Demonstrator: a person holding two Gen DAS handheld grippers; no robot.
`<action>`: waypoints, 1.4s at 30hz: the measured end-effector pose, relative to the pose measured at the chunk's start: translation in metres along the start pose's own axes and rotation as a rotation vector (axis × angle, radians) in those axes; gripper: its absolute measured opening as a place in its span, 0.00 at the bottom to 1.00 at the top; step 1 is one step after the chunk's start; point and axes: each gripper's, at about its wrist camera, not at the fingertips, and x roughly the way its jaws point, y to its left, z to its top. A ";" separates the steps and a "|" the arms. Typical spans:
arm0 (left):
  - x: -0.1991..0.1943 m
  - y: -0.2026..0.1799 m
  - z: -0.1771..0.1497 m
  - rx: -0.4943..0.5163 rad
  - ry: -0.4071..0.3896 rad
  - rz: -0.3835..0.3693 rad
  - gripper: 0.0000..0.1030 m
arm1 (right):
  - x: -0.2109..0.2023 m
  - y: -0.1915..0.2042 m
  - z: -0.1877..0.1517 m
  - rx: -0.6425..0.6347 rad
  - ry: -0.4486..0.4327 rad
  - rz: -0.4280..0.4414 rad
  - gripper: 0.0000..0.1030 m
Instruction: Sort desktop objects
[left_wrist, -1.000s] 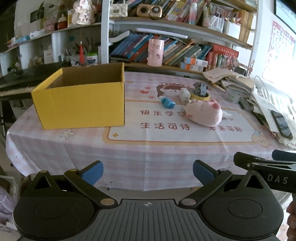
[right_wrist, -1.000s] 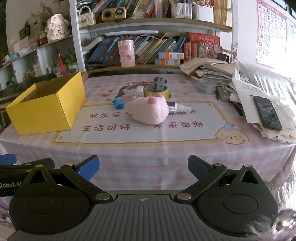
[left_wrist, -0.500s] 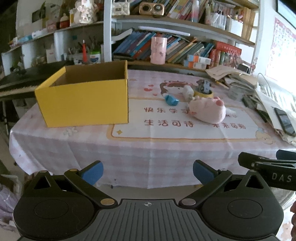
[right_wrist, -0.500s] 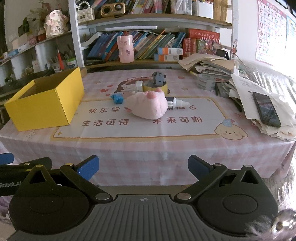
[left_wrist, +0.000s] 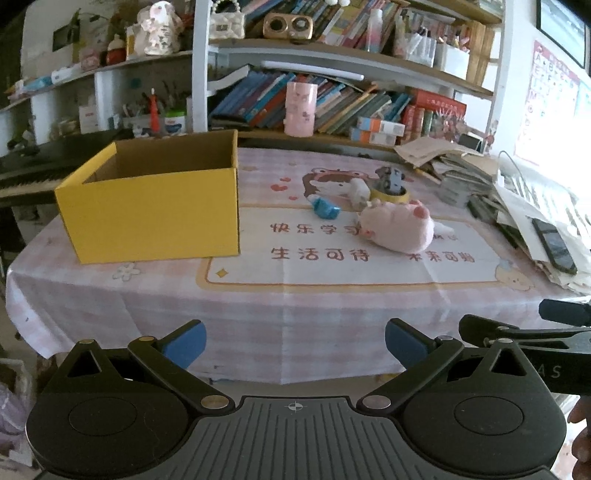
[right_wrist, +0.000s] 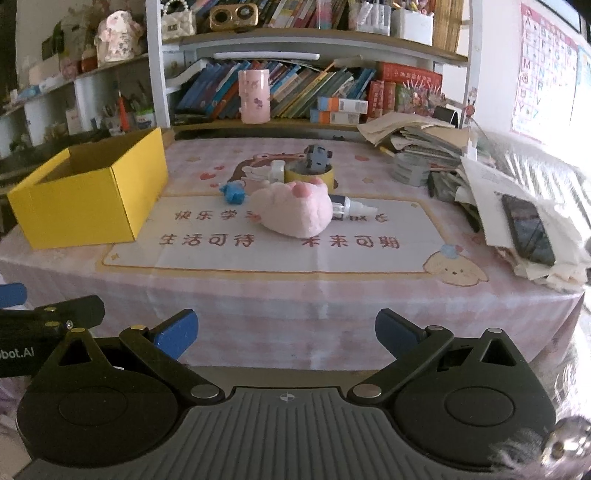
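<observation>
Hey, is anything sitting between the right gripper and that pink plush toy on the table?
Nothing visible does. The right gripper is open, short of the table's near edge, and only bare tablecloth lies between it and the plush toy. The other small items sit behind the toy.

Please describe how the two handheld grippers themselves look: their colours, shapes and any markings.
Both look alike: a black body with a ribbed grey centre plate, two round black discs, silver pivot pins and angled black linkages. The left gripper and right gripper each end in blue fingers. White lettering on the sides reads partly "AS" and "bot.AI".
</observation>
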 end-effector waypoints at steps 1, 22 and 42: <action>0.000 0.000 0.000 -0.001 -0.003 -0.004 1.00 | 0.000 -0.001 0.001 0.005 -0.004 0.007 1.00; 0.040 -0.026 0.018 0.030 0.080 -0.007 1.00 | 0.024 -0.042 0.013 0.072 0.012 -0.015 1.00; 0.103 -0.081 0.056 0.048 0.087 -0.080 1.00 | 0.087 -0.096 0.062 0.032 0.041 -0.026 1.00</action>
